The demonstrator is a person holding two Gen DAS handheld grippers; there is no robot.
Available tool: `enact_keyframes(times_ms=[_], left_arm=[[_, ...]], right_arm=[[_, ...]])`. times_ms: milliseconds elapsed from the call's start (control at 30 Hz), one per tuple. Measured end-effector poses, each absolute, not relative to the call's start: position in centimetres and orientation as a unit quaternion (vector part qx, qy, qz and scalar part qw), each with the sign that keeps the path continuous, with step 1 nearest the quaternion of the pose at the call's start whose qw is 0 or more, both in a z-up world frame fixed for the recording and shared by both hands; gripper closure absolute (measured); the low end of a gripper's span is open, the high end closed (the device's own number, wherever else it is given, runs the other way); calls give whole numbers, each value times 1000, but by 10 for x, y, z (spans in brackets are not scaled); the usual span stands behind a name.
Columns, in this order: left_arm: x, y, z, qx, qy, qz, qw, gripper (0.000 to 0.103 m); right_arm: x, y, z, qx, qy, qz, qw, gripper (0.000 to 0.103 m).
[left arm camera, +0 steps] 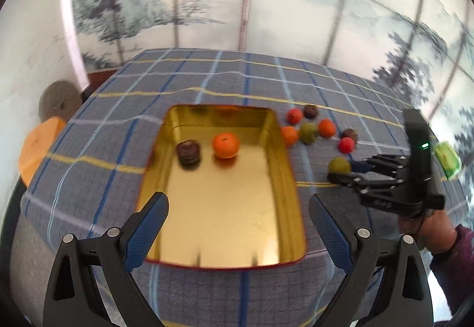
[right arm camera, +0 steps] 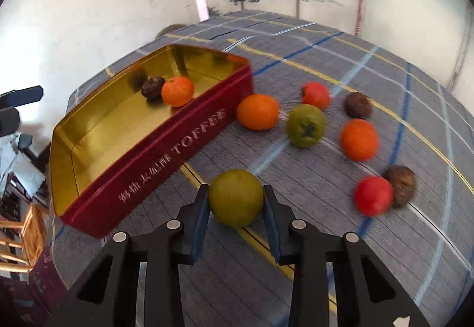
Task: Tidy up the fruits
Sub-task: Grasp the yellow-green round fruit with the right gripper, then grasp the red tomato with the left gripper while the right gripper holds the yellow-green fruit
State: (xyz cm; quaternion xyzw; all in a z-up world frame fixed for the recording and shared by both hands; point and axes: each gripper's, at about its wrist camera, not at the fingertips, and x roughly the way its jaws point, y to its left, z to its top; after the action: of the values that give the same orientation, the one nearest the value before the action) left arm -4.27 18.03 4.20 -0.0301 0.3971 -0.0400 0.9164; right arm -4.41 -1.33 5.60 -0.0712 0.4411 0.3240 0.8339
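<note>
While two fruits lie in our gold-lined red tin (right arm camera: 154, 146), seven wait loose on the desk.
Our right tongs (right arm camera: 235, 202) clasp a round green fruit (right arm camera: 236, 197); our left tongs (left arm camera: 238, 226) gape empty.

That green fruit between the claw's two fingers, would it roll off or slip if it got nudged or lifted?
Probably apt to roll: the green fruit looks round and sits on a flat plaid tablecloth. It may slip a little, since its skin looks smooth and the right claw meets it only at its two sides. It seems to keep its shape between the fingers, so likely firm.
</note>
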Motion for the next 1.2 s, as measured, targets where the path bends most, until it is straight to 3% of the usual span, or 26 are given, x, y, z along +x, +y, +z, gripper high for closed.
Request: enact_keyframes(times_ms=[200,433,533,600,667,867,967,1200], left_arm=[[-17,132,45,16,401,-88,912,8],[23,50,40,57,402,-178,897,9],[45,18,35,53,399,-205,892,19],[59,1,26,57,407,-219,885,38],[74,-15,12,75,422,-215,878,46],[102,-33,-20,83,448,-207,866,49],[114,-37,-31,77,464,-208,858,59],[132,-36,-43,85,464,-181,863,60]], right_arm=[[-69,-113,81,-22,415,257,873,72],[-69,-229,71,18,428,149,891,71],[-68,-253,64,34,429,133,893,71],[-68,-259,62,42,428,136,893,71],[-68,-263,59,46,426,140,893,71],[-71,-266,59,63,418,156,893,71],[-71,-265,57,66,419,164,891,71],[-72,-268,58,81,413,176,890,71]])
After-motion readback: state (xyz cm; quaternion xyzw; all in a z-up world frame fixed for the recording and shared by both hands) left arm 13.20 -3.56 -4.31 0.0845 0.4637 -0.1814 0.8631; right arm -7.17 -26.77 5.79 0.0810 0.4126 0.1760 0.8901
